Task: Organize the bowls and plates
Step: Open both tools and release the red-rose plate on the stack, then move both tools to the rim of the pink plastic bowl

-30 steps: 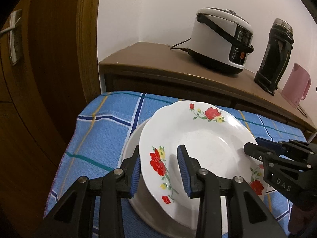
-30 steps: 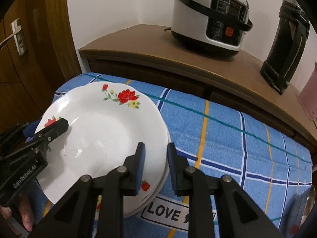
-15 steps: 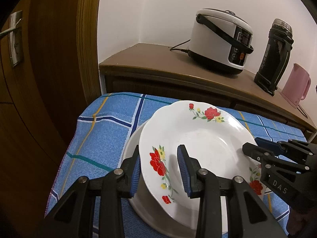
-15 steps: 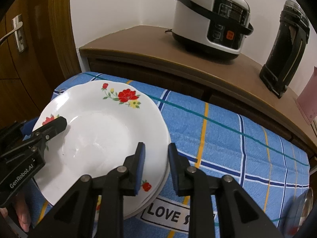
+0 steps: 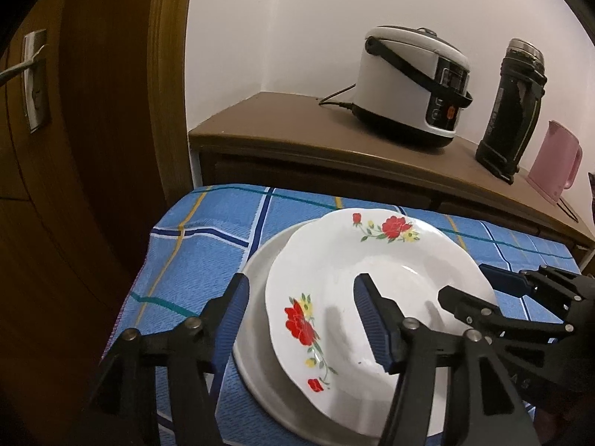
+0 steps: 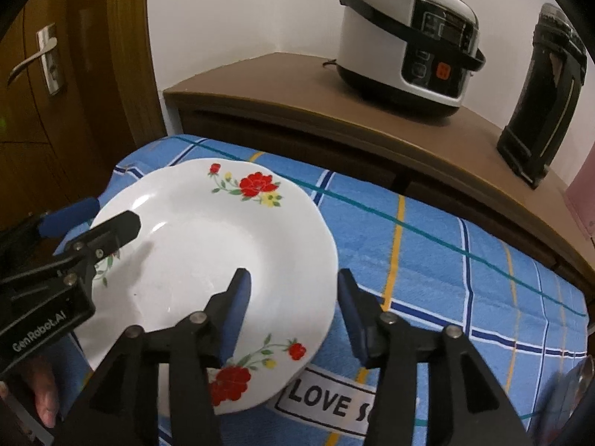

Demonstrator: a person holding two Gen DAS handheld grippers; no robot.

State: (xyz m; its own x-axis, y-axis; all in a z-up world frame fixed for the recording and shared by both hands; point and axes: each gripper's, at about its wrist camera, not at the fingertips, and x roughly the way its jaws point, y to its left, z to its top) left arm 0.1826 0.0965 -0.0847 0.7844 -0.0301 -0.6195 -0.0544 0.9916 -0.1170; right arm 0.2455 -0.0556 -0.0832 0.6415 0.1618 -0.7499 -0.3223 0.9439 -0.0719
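Moved: both grippers were pinching the flowered plate [image 5: 375, 297]; now opening, letting go.
Left gripper [image 5: 301, 316]: apart.
Right gripper [image 6: 293, 308]: apart.
Hidden: the under plate [image 5: 256, 297], mostly covered.

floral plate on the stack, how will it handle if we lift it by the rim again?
The floral plate looks glazed and glossy, so probably stiff but slippery under the pads. Likely fragile if dropped: it looks ceramic. It rests on a plain plate with its rim overhanging, so it may slide rather than tip when nudged.
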